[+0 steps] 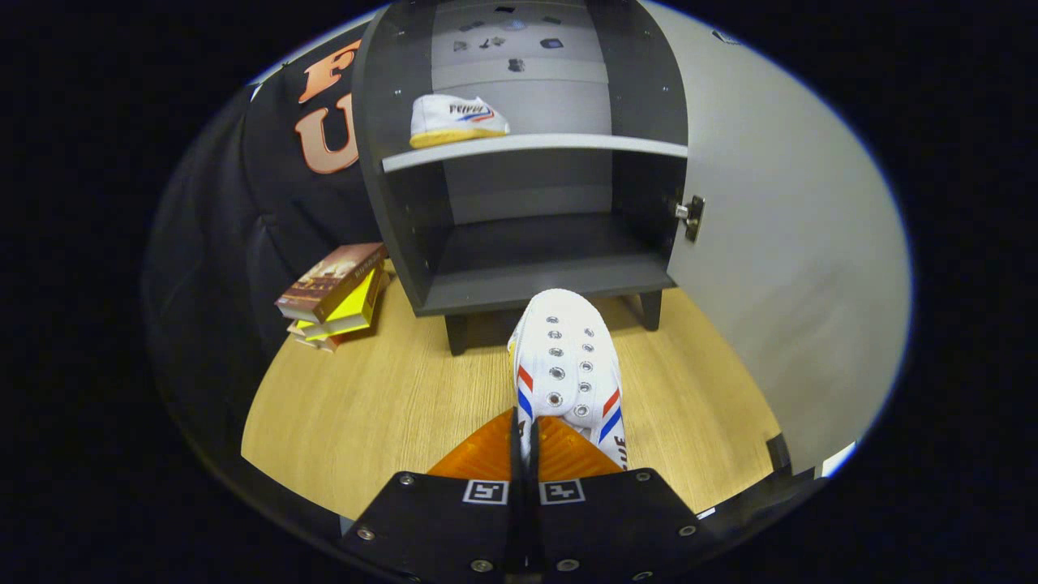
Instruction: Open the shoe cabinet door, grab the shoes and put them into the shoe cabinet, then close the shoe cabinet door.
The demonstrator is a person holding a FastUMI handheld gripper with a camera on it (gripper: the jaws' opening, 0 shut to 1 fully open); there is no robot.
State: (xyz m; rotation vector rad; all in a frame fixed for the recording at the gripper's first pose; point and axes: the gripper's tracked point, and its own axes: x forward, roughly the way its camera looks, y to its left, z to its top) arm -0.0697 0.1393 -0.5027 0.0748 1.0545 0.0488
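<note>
Gripper (525, 438) fingers are clamping the shoe (568, 365) by its side wall, carrying it toward the open cabinet (519, 276) — one shoe is already sitting on the shelf (535, 146). Next — I'd judge — lifting it inside.

Shoe (456, 119) on shelf (535, 148); books (334, 294) left of cabinet (519, 276).

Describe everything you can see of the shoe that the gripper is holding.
The held shoe is a white canvas-looking sneaker with two rows of metal eyelets, no laces visible, and red and blue diagonal stripes on both sides. Its toe points toward the open shoe cabinet, just short of the bottom shelf. The gripper is shut on its edge near the heel.
</note>
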